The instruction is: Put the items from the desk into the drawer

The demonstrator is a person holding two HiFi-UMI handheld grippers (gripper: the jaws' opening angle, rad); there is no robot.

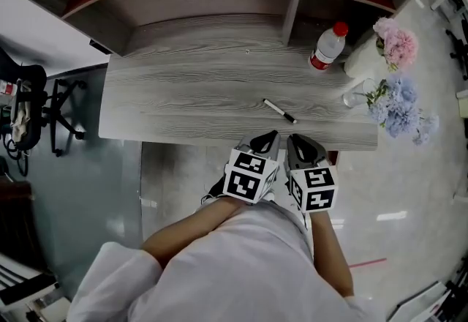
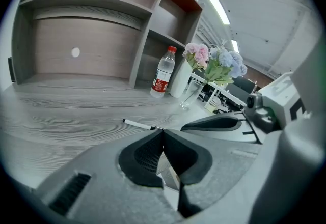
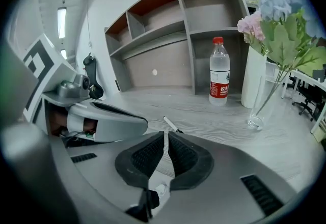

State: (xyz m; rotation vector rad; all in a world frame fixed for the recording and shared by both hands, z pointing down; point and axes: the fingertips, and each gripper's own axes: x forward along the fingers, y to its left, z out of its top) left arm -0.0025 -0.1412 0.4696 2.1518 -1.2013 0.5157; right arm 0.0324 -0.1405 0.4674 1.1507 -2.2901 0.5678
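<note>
A pen point(image 1: 280, 111) lies slantwise near the counter's point(image 1: 183, 94) near edge, just beyond the left gripper point(image 1: 269, 139) and right gripper point(image 1: 300, 142), both pinched together, empty; the right looks marginally nearer.

The water bottle point(image 3: 220, 70) has a red label point(image 3: 220, 88) bearing white Chinese characters, too small to read for certain.
</note>
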